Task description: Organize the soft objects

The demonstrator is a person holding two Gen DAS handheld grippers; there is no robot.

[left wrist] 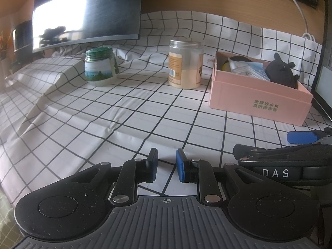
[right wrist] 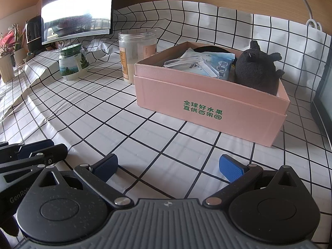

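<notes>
A pink cardboard box (right wrist: 209, 105) stands on the checked tablecloth; it also shows in the left wrist view (left wrist: 257, 97). Inside it sit a dark plush toy (right wrist: 257, 68) at the right end, several clear and blue soft packets (right wrist: 203, 64), and something black behind them. The plush also shows in the left wrist view (left wrist: 280, 70). My right gripper (right wrist: 168, 166) is open and empty, low over the cloth in front of the box. My left gripper (left wrist: 167, 166) has its jaws a narrow gap apart with nothing between them, to the left of the right gripper.
A green-lidded jar (left wrist: 100, 66) and a taller clear jar of pale powder (left wrist: 185, 64) stand behind on the cloth. A monitor (left wrist: 87, 12) stands at the back left, another screen edge (right wrist: 323, 95) at the right. A white cable (left wrist: 300, 10) hangs on the wooden wall.
</notes>
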